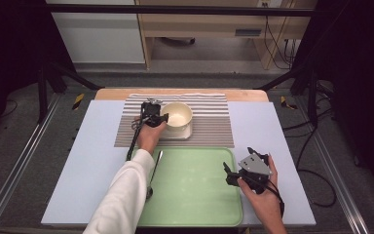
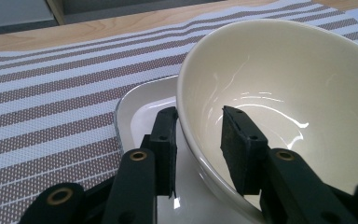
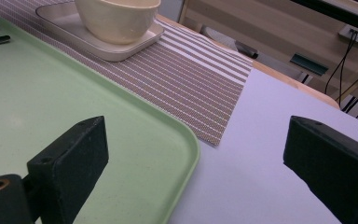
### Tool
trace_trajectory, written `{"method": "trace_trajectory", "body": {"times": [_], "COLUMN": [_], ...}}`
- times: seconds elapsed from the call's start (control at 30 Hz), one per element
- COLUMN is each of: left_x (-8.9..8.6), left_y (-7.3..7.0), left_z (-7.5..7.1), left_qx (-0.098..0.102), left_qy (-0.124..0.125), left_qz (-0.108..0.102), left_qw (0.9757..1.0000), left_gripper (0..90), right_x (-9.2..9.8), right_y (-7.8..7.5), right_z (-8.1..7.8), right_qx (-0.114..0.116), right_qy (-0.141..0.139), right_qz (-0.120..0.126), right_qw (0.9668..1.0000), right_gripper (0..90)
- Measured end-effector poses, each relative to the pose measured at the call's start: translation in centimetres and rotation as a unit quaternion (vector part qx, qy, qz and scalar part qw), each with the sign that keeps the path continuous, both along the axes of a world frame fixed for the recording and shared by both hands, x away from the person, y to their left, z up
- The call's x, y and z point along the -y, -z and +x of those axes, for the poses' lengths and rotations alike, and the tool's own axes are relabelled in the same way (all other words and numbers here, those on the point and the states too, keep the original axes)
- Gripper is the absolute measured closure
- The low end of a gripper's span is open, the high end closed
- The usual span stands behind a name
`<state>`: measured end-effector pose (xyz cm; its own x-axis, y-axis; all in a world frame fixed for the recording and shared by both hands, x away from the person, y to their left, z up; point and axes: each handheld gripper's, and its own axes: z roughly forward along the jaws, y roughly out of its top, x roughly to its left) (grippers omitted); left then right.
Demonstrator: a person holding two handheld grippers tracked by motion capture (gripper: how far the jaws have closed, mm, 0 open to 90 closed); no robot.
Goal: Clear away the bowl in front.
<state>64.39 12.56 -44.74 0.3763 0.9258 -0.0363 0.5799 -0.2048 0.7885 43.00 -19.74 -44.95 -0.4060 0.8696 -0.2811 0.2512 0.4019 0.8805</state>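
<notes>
Nearest, right gripper point(image 1: 234, 176) at 4 o'clock of table, jaws spread wide, nothing between, over right edge of green tray point(image 1: 195, 195). Spoon point(image 1: 154, 171) on tray's left side. Farther, at 12 o'clock, left gripper point(image 1: 161, 117) straddles near rim of cream bowl point(image 1: 177, 117), one jaw inside, one outside, not yet pinching wall. Bowl sits on white plate point(image 2: 142, 109), on striped mat point(image 1: 209, 127).

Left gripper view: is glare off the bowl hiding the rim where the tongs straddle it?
Left gripper view: streaky highlights sit on the bowl's inner floor, the rim between the left tongs reads clearly; tong bases near the lens are soft. High view: even light on the table, dark surroundings.
</notes>
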Motion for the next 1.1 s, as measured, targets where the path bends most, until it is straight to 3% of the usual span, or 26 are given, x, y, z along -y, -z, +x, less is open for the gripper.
{"method": "trace_trajectory", "body": {"times": [0.27,0.4,0.5,0.53,0.7,0.8,0.97,1.1], "left_x": [0.2,-0.1,-0.2,-0.4,-0.2,-0.2,-0.6,-1.0], "left_y": [0.0,-0.1,-0.2,-0.2,-0.8,-1.2,-2.0,-2.7], "left_z": [0.2,0.5,0.5,0.5,0.1,-0.1,-0.4,-0.7], "left_qx": [-0.001,-0.015,-0.021,-0.026,-0.004,0.003,0.015,0.02], "left_qy": [-0.008,-0.006,-0.009,-0.014,-0.005,-0.007,-0.01,-0.012], "left_qz": [0.005,-0.018,-0.023,-0.047,-0.021,-0.017,-0.02,-0.034], "left_qw": [1.0,0.9997,0.9995,0.9985,0.9997,0.9998,0.9996,0.9991], "left_gripper": [75.9,81.6,82.2,82.5,82.6,82.3,82.1,82.1], "right_x": [-0.1,-0.1,-0.1,0.0,0.0,-0.1,-0.1,-0.1], "right_y": [0.1,0.1,0.1,0.1,0.1,0.1,0.1,0.1], "right_z": [0.0,0.0,0.0,0.0,0.0,0.0,0.0,0.0], "right_qx": [-0.004,-0.005,-0.005,-0.007,-0.007,-0.006,-0.004,-0.002], "right_qy": [-0.003,-0.003,-0.003,-0.003,-0.002,-0.005,-0.006,-0.006], "right_qz": [-0.004,-0.004,-0.004,-0.004,-0.004,-0.002,-0.003,-0.002], "right_qw": [1.0,1.0,1.0,1.0,1.0,1.0,1.0,1.0], "right_gripper": [6.5,6.5,6.5,6.5,6.5,6.4,6.4,6.4]}}
